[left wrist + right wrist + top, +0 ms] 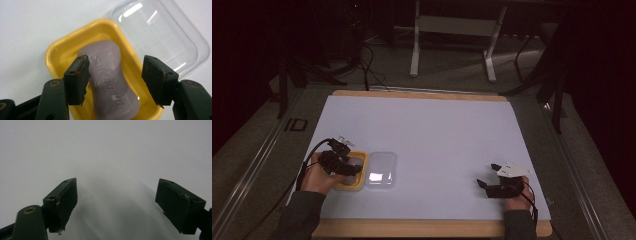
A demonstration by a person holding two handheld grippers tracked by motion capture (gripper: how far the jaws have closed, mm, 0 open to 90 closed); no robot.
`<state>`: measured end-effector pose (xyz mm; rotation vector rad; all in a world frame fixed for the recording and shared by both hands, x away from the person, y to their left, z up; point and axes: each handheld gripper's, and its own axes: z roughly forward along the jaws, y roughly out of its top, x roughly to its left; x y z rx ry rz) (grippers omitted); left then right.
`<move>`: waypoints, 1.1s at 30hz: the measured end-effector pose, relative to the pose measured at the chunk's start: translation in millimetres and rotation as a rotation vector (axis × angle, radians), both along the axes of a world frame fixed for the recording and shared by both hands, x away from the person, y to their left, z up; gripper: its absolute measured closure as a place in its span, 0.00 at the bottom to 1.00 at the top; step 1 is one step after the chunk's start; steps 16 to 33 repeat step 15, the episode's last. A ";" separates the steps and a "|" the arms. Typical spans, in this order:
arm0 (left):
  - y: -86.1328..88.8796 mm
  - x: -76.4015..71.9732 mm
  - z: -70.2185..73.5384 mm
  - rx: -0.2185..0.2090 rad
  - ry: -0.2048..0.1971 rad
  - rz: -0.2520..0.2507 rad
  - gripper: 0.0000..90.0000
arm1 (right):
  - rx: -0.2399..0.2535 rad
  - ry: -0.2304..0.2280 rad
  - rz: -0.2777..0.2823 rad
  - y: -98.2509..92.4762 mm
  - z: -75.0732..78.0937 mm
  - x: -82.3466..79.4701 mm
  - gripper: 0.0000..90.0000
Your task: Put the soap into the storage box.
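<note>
there, at the left of the table (422, 125), we held the left gripper (115, 75) over a yellow soap dish (53, 53), its jaws apart and standing on either side of the purple soap bar (110, 82) that lay in the dish. we gripped nothing with it; whether the left jaw touched the bar we could not tell. just beside the dish, touching its right edge, lay the clear lid (380, 170), flat on the white surface. well apart, near the table's right front corner, we held the right gripper (488, 176) low over the bare white surface, its jaws spread wide and empty.
</note>
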<state>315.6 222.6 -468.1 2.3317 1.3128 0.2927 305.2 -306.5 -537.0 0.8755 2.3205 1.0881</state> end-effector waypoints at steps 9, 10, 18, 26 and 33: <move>-10.4 -1.6 5.1 -0.026 -0.071 -0.037 0.43 | 0.004 0.000 0.002 -0.4 0.0 0.3 0.20; -15.1 -2.0 4.4 -0.036 -0.089 -0.052 0.43 | 0.006 0.001 0.001 -0.6 0.1 0.3 0.20; -25.0 -4.4 4.1 -0.043 -0.120 -0.074 0.42 | 0.015 0.008 -0.001 -1.4 0.3 0.7 0.20; -25.0 -4.4 4.1 -0.043 -0.120 -0.074 0.42 | 0.015 0.008 -0.001 -1.4 0.3 0.7 0.20; -25.0 -4.4 4.1 -0.043 -0.120 -0.074 0.42 | 0.015 0.008 -0.001 -1.4 0.3 0.7 0.20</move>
